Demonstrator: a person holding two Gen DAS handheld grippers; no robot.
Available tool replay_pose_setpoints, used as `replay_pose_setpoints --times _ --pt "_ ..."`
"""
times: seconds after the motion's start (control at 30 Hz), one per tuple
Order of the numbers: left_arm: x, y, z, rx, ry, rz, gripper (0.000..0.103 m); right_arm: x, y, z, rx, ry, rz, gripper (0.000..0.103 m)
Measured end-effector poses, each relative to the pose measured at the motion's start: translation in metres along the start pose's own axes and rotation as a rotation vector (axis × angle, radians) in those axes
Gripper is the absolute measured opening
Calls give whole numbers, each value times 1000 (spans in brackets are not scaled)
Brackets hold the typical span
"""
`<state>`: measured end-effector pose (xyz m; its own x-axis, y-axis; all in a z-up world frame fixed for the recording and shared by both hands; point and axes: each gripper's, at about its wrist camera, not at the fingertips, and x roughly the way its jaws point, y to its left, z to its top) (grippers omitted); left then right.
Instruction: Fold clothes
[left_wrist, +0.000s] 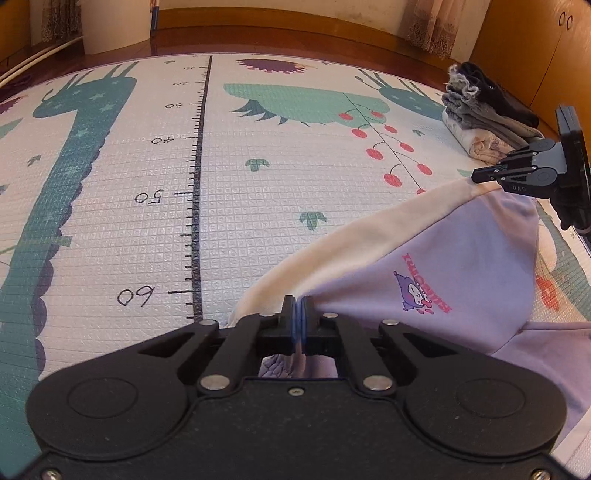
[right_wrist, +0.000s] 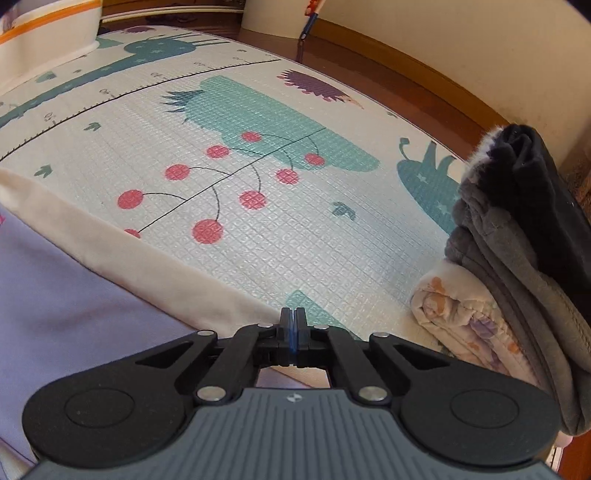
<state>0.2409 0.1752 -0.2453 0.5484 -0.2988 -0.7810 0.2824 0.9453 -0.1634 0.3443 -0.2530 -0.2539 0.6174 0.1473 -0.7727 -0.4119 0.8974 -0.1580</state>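
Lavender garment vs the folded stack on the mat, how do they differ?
The lavender garment is unfolded, its cream edge pulled taut between the left claw and right claw; the folded stack is untouched. The garment is one piece with a cartoon print; the stack layers black, grey and floral pieces. Both lie on the play mat.

A lilac garment (left_wrist: 469, 251) with a cream band (left_wrist: 332, 243) along its edge hangs stretched in the lower right of the left wrist view, its small purple cartoon print (left_wrist: 417, 295) and pink lettering upside down. In the right wrist view it fills the lower left. A stack of folded clothes (right_wrist: 517, 258), black on grey on a floral piece, sits at the right edge.
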Motion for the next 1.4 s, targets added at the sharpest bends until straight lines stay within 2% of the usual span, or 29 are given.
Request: replay_pose_setpoints --times 0.1,0.17,0.2,0.23,0.27,0.33,0.37,0.4,0.43,0.47,0.53,0.57,0.7,0.8,0.93,1.0,1.07,1.1,1.13,1.17,1.23,1.3,1.4 --pt "1 2 -6 6 2 5 1 -14 -27 -9 38 -43 2 10" --pt "-5 5 -6 -20 -3 -13 7 -22 -51 -18 73 -37 20 34" --pt "-9 7 -6 -28 -15 -20 23 -25 -60 -22 92 -37 27 41" --pt "-13 9 -6 -34 -31 -24 45 -28 -69 -27 110 -37 28 49" --pt "-14 11 -6 -40 -33 -30 48 -29 -76 -30 132 -23 29 51" --pt "-12 11 -6 -36 -13 -36 47 -26 -82 -38 172 16 26 55" --pt "-9 6 -8 -5 -2 -26 46 -24 -81 -43 178 35 24 54" --pt "-8 2 -10 30 5 -13 38 -22 -80 -47 185 54 21 50" --pt "-6 -3 -12 66 13 -1 32 -20 -79 -51 192 73 18 35" --pt "-4 -8 -14 102 21 12 28 -21 -80 -54 210 85 25 30" --pt "-6 -5 -15 97 38 0 11 -27 -87 -56 259 99 50 23" --pt "-7 -2 -16 87 47 -9 11 -31 -89 -57 264 104 60 20" --pt "-12 2 -18 82 56 -16 10 -48 -97 -51 253 66 61 20" --pt "-11 6 -13 13 37 -32 7 -46 -101 -36 289 29 48 19" --pt "-1 5 -11 -15 37 -12 7 -13 -89 -31 261 93 -51 20" --pt "1 5 -9 -24 38 -1 11 -3 -77 -35 229 89 -110 24" --pt "0 3 -10 -20 30 10 14 0 -67 -35 180 85 -158 28" --pt "-2 -1 -10 7 23 26 14 -1 -66 -33 170 91 -168 28" --pt "-4 -6 -11 45 16 46 18 -2 -66 -31 169 100 -172 30" --pt "-8 -11 -11 73 2 68 21 -7 -66 -30 163 89 -182 36" --pt "-19 -19 -12 103 -44 86 23 -20 -63 -28 133 48 -206 40" --pt "-27 -29 -14 143 -80 75 25 -32 -50 -27 63 6 -182 41" --pt "-23 -39 -15 169 -65 27 25 -45 -25 -28 -38 -39 -95 41"
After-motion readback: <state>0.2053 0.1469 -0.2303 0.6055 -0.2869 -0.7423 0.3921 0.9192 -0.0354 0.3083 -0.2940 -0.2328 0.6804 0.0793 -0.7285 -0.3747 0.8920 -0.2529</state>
